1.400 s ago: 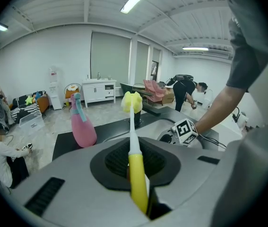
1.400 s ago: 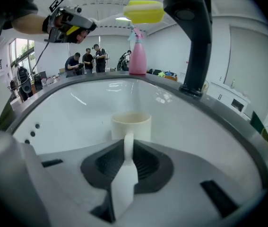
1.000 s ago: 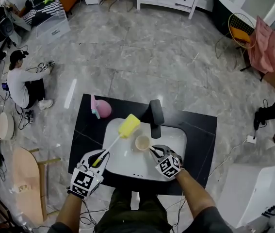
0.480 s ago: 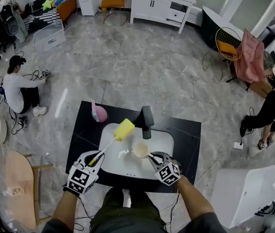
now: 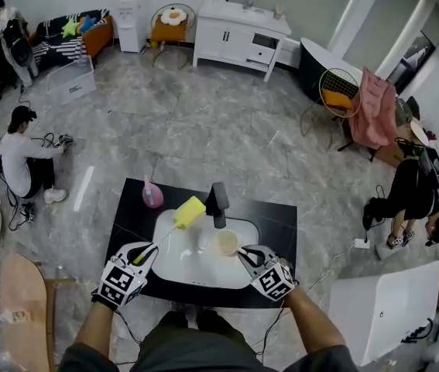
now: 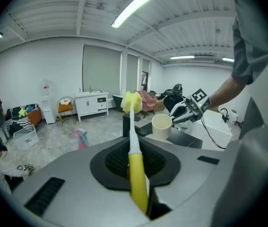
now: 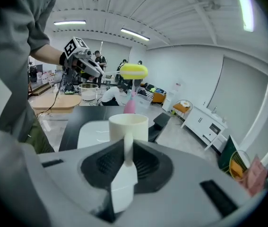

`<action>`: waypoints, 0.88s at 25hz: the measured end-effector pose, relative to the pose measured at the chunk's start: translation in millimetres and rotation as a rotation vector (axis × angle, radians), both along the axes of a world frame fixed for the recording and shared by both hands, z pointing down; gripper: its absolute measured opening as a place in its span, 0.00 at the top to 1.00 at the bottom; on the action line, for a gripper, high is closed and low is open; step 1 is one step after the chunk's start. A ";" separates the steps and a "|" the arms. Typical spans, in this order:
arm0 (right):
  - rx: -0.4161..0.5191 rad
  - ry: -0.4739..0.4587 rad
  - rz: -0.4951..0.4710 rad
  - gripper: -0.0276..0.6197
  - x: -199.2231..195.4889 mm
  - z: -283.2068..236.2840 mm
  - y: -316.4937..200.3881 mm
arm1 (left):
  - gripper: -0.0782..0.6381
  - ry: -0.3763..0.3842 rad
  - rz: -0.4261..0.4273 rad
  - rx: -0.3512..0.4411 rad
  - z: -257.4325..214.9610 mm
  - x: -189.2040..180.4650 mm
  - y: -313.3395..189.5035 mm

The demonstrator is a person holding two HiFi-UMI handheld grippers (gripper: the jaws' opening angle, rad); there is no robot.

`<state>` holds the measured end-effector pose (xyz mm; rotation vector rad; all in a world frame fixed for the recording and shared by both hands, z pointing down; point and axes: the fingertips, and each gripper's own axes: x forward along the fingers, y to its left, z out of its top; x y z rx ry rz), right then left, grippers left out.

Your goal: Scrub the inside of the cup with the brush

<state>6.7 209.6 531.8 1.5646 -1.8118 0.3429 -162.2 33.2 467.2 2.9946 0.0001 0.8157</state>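
A cream cup hangs upright over the white sink. My right gripper is shut on the cup's handle, and the cup body stands just beyond the jaws. My left gripper is shut on the yellow grip of the brush. The brush's white shaft rises to a yellow sponge head. That head is left of the cup and apart from it, outside the rim. In the left gripper view the sponge head stands beside the cup.
The sink sits in a black counter with a black faucet at its back. A pink spray bottle stands at the counter's back left corner. People sit on the floor at far left and far right.
The head view has tilted up and pulled back, so the sink looks smaller. Both grippers keep their holds. The sponge head now stands a little further left of the cup.
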 end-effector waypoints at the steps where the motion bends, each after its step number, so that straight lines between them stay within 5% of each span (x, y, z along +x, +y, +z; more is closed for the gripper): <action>1: 0.008 0.005 0.002 0.88 1.1 -8.5 0.3 | 0.85 0.004 0.010 0.008 -3.2 -0.6 0.7; 14: -0.012 0.162 -0.074 0.88 27.5 -93.7 -6.3 | 0.85 -0.039 0.202 0.196 -50.6 5.8 6.8; 22: -0.047 0.307 -0.134 0.88 34.7 -125.8 -18.7 | 0.85 -0.149 0.390 0.449 -65.4 33.4 26.1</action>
